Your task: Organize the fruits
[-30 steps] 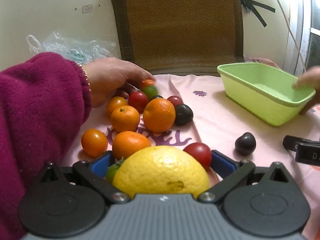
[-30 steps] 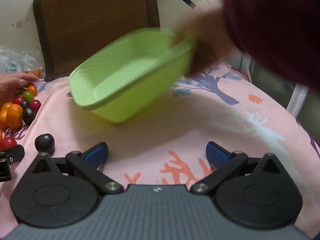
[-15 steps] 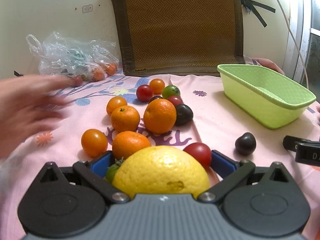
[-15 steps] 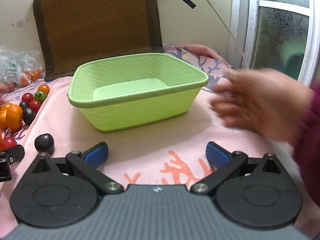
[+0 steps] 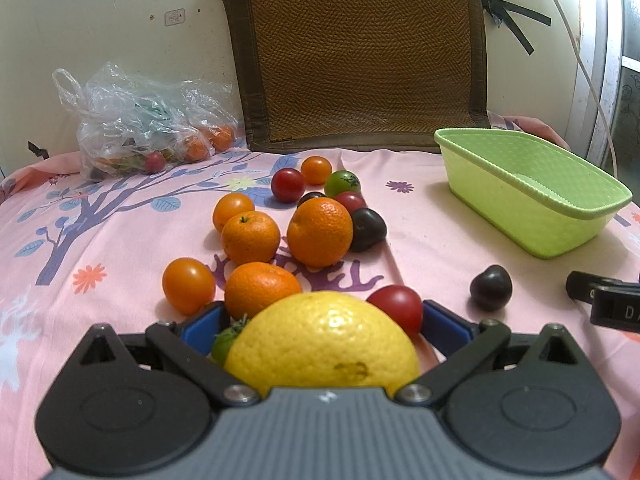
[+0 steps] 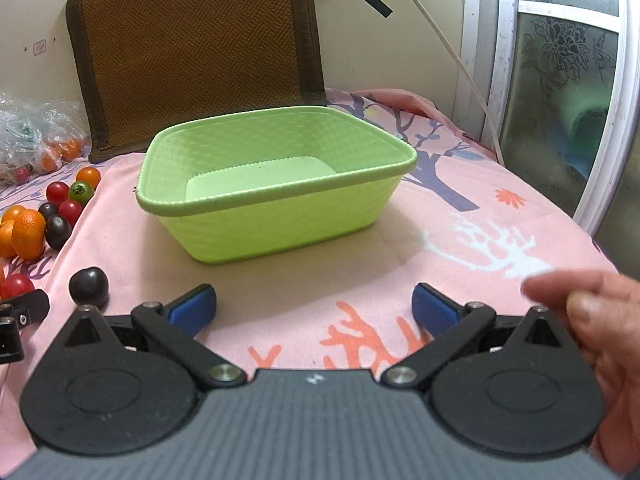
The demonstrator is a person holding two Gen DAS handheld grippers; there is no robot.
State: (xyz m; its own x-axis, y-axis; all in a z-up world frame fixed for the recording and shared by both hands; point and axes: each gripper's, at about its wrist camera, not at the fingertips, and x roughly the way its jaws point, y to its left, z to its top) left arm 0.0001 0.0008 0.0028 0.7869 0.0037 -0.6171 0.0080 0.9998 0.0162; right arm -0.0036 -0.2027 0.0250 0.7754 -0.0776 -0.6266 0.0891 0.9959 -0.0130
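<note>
Setup stage: nothing is being gripped yet. Left gripper (image 5: 320, 320) is being kept spread around the yellow citrus (image 5: 320, 344); right gripper (image 6: 314, 308) spread, empty. Pinching, then carrying to the green basket (image 5: 532, 184) at 2 o'clock, is likely being called for.

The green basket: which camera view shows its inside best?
The right wrist view: the green basket sits centred ahead of the open right gripper, its bare floor fully visible. The left wrist view shows it only at the right edge, side-on, with little of the floor.

a home: a table under a pink tree-print cloth (image 6: 460, 240), a woven mat (image 5: 360, 52) propped against a scuffed wall, a shopping bag (image 5: 136, 120) of fruit, and a frosted flower-pattern window (image 6: 560, 72).
</note>
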